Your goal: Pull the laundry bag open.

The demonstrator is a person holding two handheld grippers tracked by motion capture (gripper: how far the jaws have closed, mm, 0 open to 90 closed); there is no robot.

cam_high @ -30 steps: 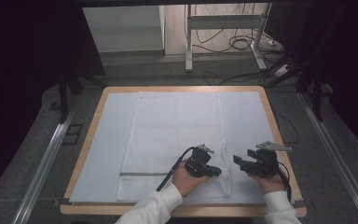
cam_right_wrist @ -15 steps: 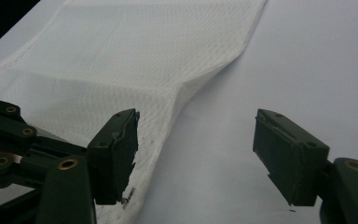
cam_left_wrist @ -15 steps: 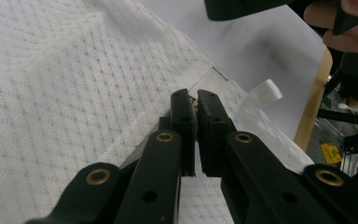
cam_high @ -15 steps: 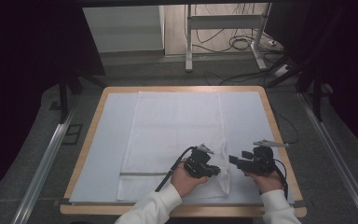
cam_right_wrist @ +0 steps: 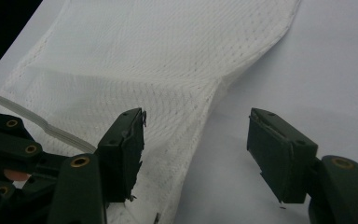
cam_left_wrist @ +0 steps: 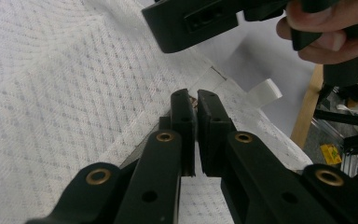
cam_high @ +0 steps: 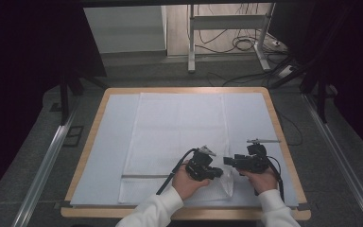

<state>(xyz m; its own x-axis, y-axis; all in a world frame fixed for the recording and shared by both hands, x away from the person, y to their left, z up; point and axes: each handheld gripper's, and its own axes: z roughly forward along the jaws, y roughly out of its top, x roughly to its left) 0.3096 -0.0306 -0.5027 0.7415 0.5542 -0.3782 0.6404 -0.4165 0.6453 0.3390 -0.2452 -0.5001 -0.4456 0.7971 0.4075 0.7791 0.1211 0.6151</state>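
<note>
the white mesh cloth (cam_high: 177, 137) is spread flat over the pale sheet (cam_high: 104, 156) on the wooden table (cam_high: 283, 142), stretching away ahead of both tongs; the left gripper (cam_high: 219, 173) is clenched on the cloth's near right edge, lifting a bit of it off the sheet; just to its right the right gripper (cam_high: 228, 161) has its jaws apart and they've just been closing, with the raised mesh edge between them but not pinched.

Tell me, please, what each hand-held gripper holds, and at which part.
The left hand-held gripper pinches the white mesh cloth at its near right corner. The right hand-held gripper is open, holding nothing.
</note>
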